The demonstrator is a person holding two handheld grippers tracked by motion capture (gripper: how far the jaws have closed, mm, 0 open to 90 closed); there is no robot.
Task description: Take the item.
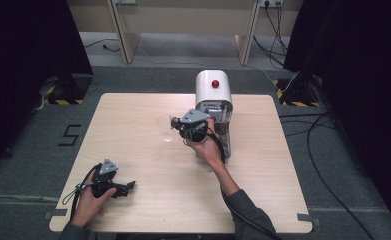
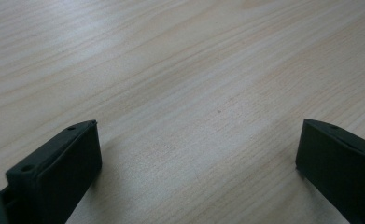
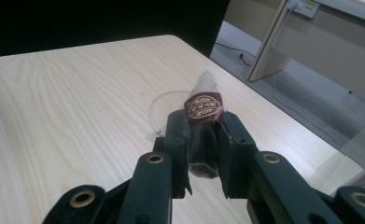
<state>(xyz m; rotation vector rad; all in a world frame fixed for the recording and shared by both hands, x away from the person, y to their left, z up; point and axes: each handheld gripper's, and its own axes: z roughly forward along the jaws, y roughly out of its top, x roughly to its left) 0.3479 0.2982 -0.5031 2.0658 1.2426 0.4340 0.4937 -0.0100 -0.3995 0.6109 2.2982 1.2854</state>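
Wooden table (image 1: pixel 133 115) bearing a white machine (image 1: pixel 213 90) at its far edge. Right gripper (image 3: pixel 203 128), jaws clamped on a small wrapped packet (image 3: pixel 203 109) held above mid-table; left gripper (image 2: pixel 196 154) gaping, empty, near the front-left corner. Risk: the slippery wrapper may slide out.

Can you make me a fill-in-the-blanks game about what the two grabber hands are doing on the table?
1. The right gripper is shut on a small ____ with a dark red label.
2. The left gripper has its jaws ____, with nothing between them.
3. The white machine at the table's far edge has a ____ button on top.
4. The table is made of light ____.

Missing words: packet; open; red; wood.
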